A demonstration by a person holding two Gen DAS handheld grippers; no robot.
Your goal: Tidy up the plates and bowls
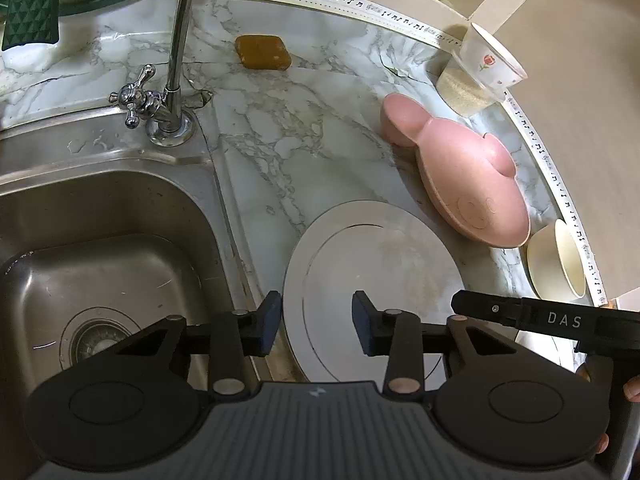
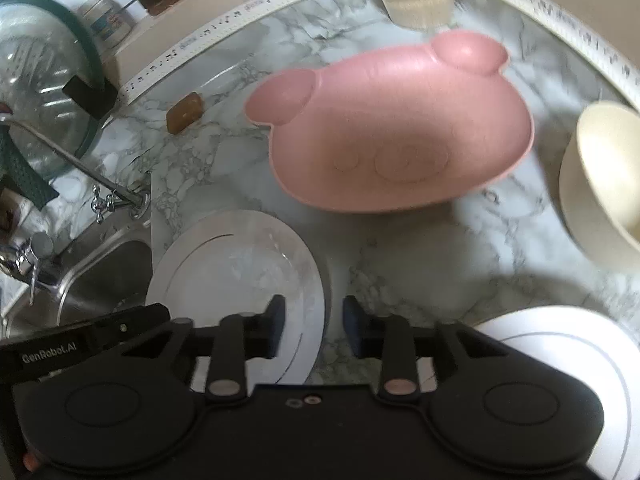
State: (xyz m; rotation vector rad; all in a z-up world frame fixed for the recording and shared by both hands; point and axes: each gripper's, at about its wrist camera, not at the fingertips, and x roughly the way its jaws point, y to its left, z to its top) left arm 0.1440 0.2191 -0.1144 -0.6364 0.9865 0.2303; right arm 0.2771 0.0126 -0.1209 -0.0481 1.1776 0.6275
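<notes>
A white plate (image 1: 380, 264) lies on the marble counter beside the sink; it also shows in the right wrist view (image 2: 240, 264). My left gripper (image 1: 316, 320) is open, its fingers straddling the plate's left rim. My right gripper (image 2: 314, 324) is open and empty, its fingers either side of the same plate's right rim. A pink pig-shaped plate (image 1: 468, 184) lies behind it, seen large in the right wrist view (image 2: 392, 128). A cream bowl (image 1: 556, 260) stands at the right (image 2: 604, 176). A second white plate (image 2: 568, 360) lies at the near right.
A steel sink (image 1: 100, 248) with a tap (image 1: 172, 92) lies left. A brown soap bar (image 1: 262, 52) and a clear cup of grains (image 1: 468, 88) sit at the back. A glass lid (image 2: 44, 76) stands far left. White patterned tape (image 1: 560, 184) edges the counter.
</notes>
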